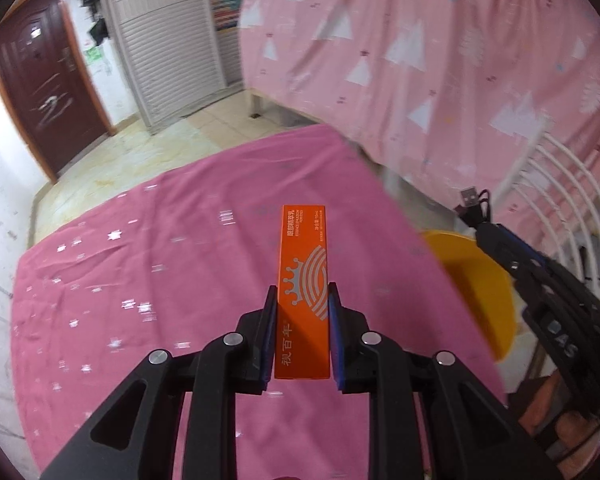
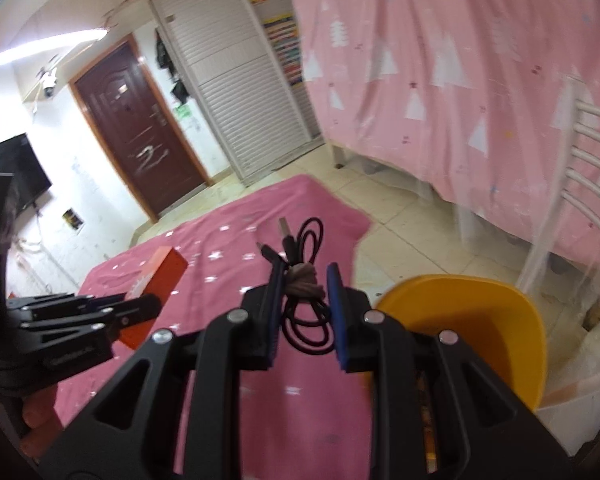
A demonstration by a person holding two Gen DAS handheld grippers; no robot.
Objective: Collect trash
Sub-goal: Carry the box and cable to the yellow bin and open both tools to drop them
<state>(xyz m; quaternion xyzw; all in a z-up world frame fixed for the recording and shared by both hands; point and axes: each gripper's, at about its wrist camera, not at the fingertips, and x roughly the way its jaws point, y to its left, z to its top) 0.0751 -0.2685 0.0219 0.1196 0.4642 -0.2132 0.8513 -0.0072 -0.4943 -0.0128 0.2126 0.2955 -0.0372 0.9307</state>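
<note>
My left gripper (image 1: pixel 303 295) is shut on a long orange carton (image 1: pixel 303 264) with white print, held lengthwise above the pink star-patterned cloth (image 1: pixel 160 264). The same carton (image 2: pixel 156 284) shows at the left of the right wrist view, with the left gripper's black fingers (image 2: pixel 132 308) around it. My right gripper (image 2: pixel 303 276) is shut on a coiled black USB cable (image 2: pixel 304 280) bound with a brownish tie; its plugs stick out ahead. That cable's plug (image 1: pixel 469 196) and the right gripper's body appear at the right of the left wrist view. A yellow bin (image 2: pixel 480 316) stands open just right of the right gripper.
The yellow bin (image 1: pixel 476 280) sits at the cloth's right edge. A white slatted chair (image 2: pixel 588 184) stands behind it. A pink tree-print sheet (image 2: pixel 460 80) drapes over a bed at the right. A dark door (image 2: pixel 140 120) and a louvred wardrobe (image 2: pixel 236 92) are at the back, over tiled floor (image 2: pixel 400 232).
</note>
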